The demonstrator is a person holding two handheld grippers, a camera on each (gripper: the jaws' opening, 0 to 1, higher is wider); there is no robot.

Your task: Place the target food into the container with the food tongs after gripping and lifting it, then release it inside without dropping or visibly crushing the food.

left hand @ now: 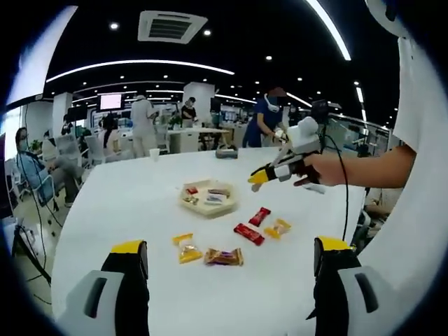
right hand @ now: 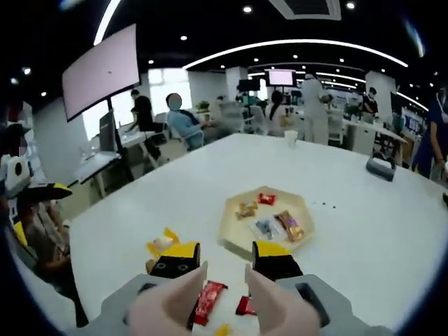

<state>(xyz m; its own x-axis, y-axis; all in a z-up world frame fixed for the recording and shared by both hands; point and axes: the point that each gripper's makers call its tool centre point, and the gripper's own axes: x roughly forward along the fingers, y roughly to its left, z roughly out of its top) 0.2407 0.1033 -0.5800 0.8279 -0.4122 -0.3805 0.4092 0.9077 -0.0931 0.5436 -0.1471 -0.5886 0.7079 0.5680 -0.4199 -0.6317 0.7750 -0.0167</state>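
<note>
1. Two fisheye views over one white tabletop (left hand: pixel 210 294) in a large open office, with people seated and standing in the background.
2. Left gripper (left hand: pixel 231 262), seen in the left gripper view: black jaws with yellow tips, set wide apart, holding nothing, raised over the near edge of the tabletop.
3. Between those jaws, further out: loose wrapped snacks lying on the tabletop — a yellow candy (left hand: pixel 187 248), a brown-and-purple wrapped bar (left hand: pixel 224 257) just beside it, a red bar (left hand: pixel 249 234), a second red bar (left hand: pixel 260 216), and a yellow-orange candy (left hand: pixel 278 228) near the red ones.
4. Beyond the snacks: a cream hexagonal tray (left hand: pixel 208 197) holding several wrapped sweets, well apart from the loose pieces.
5. Right gripper (left hand: pixel 260 177), seen from the side in the left gripper view, held in a person's hand (left hand: pixel 318 170) above the tabletop to the right of the tray; yellow tips close together, cannot tell whether fully closed from this angle.
6. Right gripper view: right gripper (right hand: pixel 225 257) with jaws apart, nothing clamped, low over the tabletop; pale tong-like fingers (right hand: pixel 171 304) in front of the lens.
7. Red bar (right hand: pixel 208 301) visible between those fingers; tray (right hand: pixel 234 231) with sweets just beyond the jaw tips.
</note>
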